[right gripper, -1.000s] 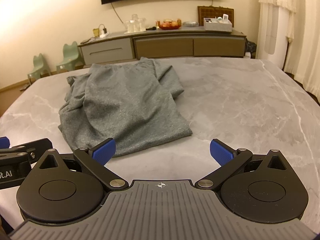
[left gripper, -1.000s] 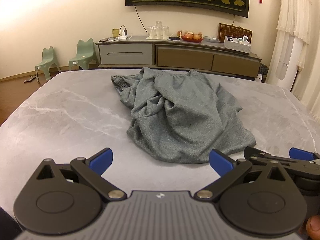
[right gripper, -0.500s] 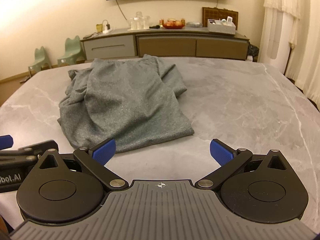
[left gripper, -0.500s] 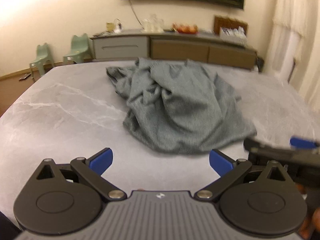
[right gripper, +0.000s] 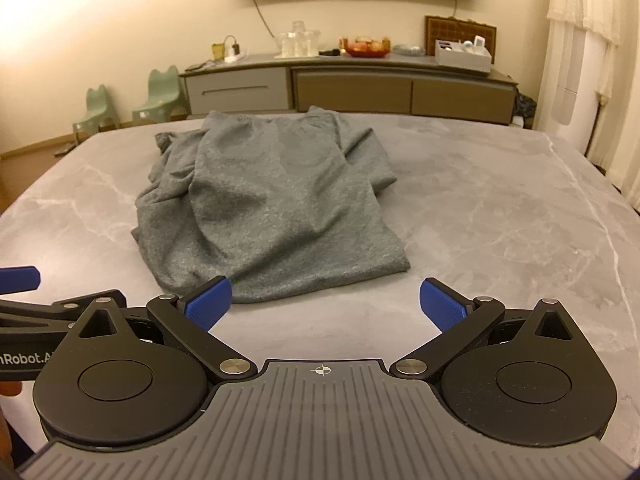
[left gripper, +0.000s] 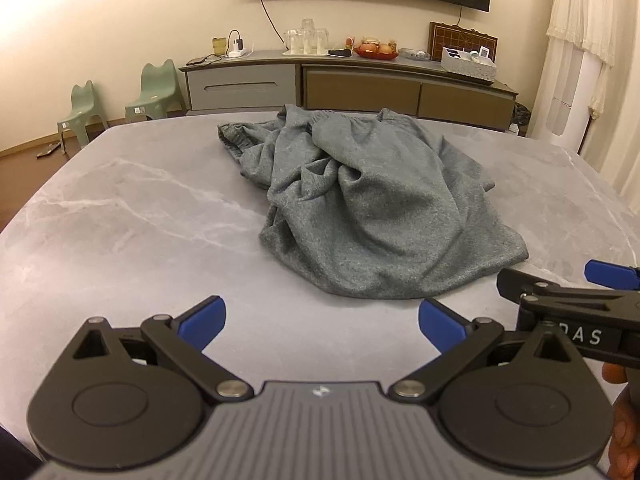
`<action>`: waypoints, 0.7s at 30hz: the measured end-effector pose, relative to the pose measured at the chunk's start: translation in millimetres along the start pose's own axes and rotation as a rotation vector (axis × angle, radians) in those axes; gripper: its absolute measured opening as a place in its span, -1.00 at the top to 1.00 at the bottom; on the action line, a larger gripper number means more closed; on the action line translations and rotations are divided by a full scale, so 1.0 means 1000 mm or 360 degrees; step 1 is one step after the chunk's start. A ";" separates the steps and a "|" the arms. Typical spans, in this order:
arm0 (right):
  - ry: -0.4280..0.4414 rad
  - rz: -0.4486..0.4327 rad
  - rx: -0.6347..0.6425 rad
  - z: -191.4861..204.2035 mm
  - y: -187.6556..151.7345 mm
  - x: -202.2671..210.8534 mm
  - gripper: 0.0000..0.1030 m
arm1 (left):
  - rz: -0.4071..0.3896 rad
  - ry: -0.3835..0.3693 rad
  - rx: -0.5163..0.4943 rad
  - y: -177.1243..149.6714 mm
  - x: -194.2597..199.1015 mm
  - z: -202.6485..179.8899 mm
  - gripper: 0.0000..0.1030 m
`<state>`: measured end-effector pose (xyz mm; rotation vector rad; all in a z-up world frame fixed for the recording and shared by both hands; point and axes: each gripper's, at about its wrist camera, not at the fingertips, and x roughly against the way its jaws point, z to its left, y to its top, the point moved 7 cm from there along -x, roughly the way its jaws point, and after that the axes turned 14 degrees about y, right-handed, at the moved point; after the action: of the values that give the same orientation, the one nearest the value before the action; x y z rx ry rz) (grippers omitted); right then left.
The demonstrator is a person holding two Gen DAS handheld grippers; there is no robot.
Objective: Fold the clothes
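Note:
A crumpled grey garment (left gripper: pixel 372 208) lies in a heap on the grey marble table (left gripper: pixel 132 224), its elastic waistband toward the far edge. From the right wrist the same garment (right gripper: pixel 272 200) looks smoother. My left gripper (left gripper: pixel 322 322) is open, a short way in front of the garment's near hem and apart from it. My right gripper (right gripper: pixel 324 304) is open too, just short of the near hem, with nothing between its blue pads. Each gripper shows at the edge of the other's view.
A long sideboard (left gripper: pixel 348 84) with glasses, fruit and a box stands against the far wall. Two small green chairs (left gripper: pixel 156 88) sit on the floor at the left. White curtains (left gripper: pixel 588 40) hang at the right. Bare marble (right gripper: pixel 500 216) spreads around the garment.
Both grippers have shifted slightly forward toward the garment and tilted a little; the garment has not moved. Both stay open.

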<state>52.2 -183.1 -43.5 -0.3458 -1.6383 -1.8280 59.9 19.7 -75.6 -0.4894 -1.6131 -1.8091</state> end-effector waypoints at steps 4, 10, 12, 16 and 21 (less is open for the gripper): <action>0.0034 0.0012 -0.0005 0.002 0.000 -0.001 -0.97 | -0.0007 -0.0011 -0.0006 0.000 0.001 0.000 -1.00; 0.0100 0.0057 0.0044 0.006 -0.005 -0.005 0.42 | -0.0049 -0.0015 -0.0003 0.003 0.006 0.001 -0.02; 0.0107 0.0079 0.0039 0.005 -0.007 -0.007 0.93 | -0.0034 -0.0013 0.0002 0.003 0.006 0.002 0.61; 0.0114 0.0096 0.0033 0.004 -0.010 -0.010 1.00 | -0.0001 -0.0044 0.0051 0.003 0.003 0.007 0.99; 0.0104 0.0087 0.0026 0.002 -0.009 -0.010 1.00 | 0.0009 -0.0058 0.0054 0.005 0.000 0.009 0.99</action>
<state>53.9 -177.9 -56.2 -0.3177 -1.5831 -1.7663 61.8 28.2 -70.6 -0.5138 -1.6628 -1.7748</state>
